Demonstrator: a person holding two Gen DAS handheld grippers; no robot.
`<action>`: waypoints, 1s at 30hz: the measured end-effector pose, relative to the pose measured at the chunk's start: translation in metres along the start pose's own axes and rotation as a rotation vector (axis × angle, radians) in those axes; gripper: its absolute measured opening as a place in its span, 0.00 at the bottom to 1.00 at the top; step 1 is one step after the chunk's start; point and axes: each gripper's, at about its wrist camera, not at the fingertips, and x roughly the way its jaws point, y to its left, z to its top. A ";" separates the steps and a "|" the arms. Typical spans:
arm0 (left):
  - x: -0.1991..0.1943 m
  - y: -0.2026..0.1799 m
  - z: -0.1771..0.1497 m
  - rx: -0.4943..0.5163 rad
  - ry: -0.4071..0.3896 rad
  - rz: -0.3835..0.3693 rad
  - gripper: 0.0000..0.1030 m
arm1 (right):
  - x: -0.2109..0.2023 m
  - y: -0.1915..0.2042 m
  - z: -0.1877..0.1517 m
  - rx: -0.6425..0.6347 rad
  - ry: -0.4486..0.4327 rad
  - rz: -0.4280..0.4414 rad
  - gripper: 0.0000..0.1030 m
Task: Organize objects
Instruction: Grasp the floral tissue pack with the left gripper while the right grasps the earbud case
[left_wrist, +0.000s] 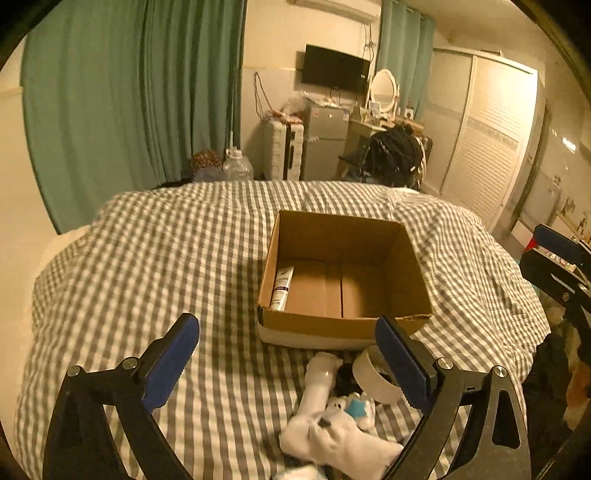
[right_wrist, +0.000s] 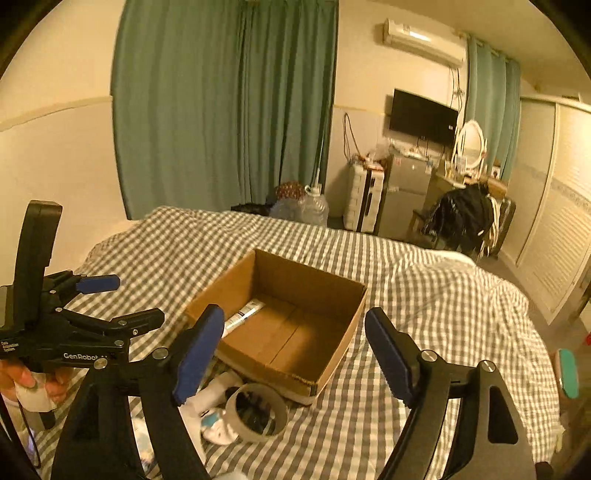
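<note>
An open cardboard box (left_wrist: 321, 326) sits on the checked bed cover, with a white tube (left_wrist: 282, 288) lying along its left wall. In front of the box lie a roll of tape (left_wrist: 373, 376), a white bottle-like thing (left_wrist: 321, 373) and white socks (left_wrist: 332, 439). My left gripper (left_wrist: 287, 325) is open above these, with nothing between its blue pads. My right gripper (right_wrist: 294, 315) is open too, hovering empty over the box (right_wrist: 266, 365), the tube (right_wrist: 245, 315) and the tape roll (right_wrist: 256, 410). The left gripper (right_wrist: 135, 300) shows at the left, held by a hand (right_wrist: 22, 380).
The grey-and-white checked bed cover (left_wrist: 184, 258) fills the near ground. Beyond its far edge are green curtains (left_wrist: 129, 92), a water jug (left_wrist: 238, 166), a white suitcase (left_wrist: 282, 151), a small fridge (left_wrist: 325, 144), a chair with dark clothes (left_wrist: 395, 151) and a wardrobe (left_wrist: 487, 140).
</note>
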 end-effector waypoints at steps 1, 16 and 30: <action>-0.008 -0.001 -0.003 0.000 -0.011 0.004 0.98 | -0.006 0.003 0.000 -0.005 -0.007 0.000 0.78; -0.015 -0.004 -0.096 -0.039 0.070 0.112 0.98 | -0.037 0.042 -0.064 -0.076 0.047 0.019 0.78; 0.031 -0.034 -0.176 0.095 0.248 0.165 0.98 | 0.035 0.060 -0.170 -0.154 0.330 0.016 0.78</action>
